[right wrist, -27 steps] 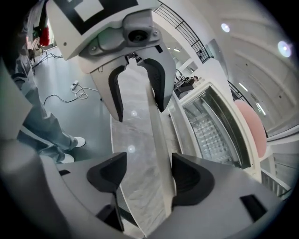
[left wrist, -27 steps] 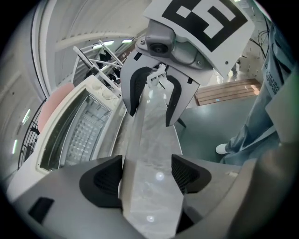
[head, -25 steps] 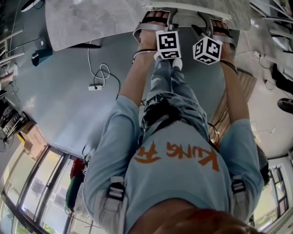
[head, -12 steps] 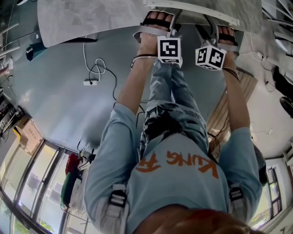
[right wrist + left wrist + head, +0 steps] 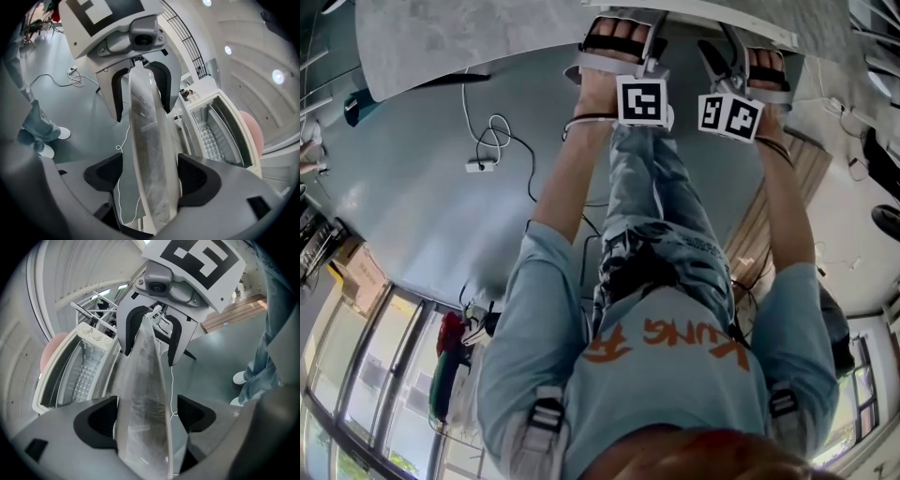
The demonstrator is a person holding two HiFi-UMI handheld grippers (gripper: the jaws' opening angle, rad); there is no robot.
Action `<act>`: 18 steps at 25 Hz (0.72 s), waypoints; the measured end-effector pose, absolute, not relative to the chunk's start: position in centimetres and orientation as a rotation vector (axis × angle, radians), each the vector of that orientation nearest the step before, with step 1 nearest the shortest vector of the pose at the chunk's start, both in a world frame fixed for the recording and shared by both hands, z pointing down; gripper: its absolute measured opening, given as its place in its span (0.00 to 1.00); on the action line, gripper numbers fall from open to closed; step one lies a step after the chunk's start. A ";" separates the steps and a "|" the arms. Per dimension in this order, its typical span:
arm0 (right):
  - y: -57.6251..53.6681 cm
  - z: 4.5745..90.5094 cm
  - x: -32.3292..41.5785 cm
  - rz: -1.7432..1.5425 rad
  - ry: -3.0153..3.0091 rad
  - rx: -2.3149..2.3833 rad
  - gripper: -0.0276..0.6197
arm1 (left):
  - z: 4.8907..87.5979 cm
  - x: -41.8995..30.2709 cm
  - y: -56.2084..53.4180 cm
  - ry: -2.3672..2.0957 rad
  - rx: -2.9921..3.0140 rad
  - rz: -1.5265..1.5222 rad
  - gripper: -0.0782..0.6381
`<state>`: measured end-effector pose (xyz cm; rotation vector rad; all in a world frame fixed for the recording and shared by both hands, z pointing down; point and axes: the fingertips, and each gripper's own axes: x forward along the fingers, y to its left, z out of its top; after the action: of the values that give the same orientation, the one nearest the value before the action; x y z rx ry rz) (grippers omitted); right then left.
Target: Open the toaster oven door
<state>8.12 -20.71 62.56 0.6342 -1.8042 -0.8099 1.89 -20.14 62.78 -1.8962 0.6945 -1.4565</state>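
As your left gripper and right gripper have just been opening, each straddles the glass toaster oven door with jaws wide and unclamped. The door stands swung clear of the toaster oven, its inside exposed.

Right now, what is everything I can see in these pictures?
oven: one, white, standing open
door: one, glass, its edge between both pairs of jaws
pink round thing: one, behind the oven; cannot tell what
table: one, grey marbled, top of head view
cable: one, white, coiled on the floor
power strip: one, white, at the cable's end
wooden panel: one, brown, on the floor
box: one, cardboard, far left
left gripper: grey, black pads; jaws just opened wider, not pressing the door
right gripper: same, facing the left one
shirt: one, light blue, orange print
jeans: one pair, blue
shoes: two, white
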 end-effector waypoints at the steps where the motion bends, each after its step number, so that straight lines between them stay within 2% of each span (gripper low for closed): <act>1: -20.7 62.8 8.2 -0.820 -1.802 0.641 0.58 | 63.0 1.8 -20.2 0.702 -1.874 -1.456 0.64; 18: -21.1 65.5 8.4 -0.880 -1.763 0.698 0.62 | 65.5 2.1 -21.0 0.797 -1.759 -1.452 0.64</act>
<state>8.44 -21.13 65.50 0.6984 -1.7633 -0.8801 2.12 -20.99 65.51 -1.7587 0.7974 -1.4522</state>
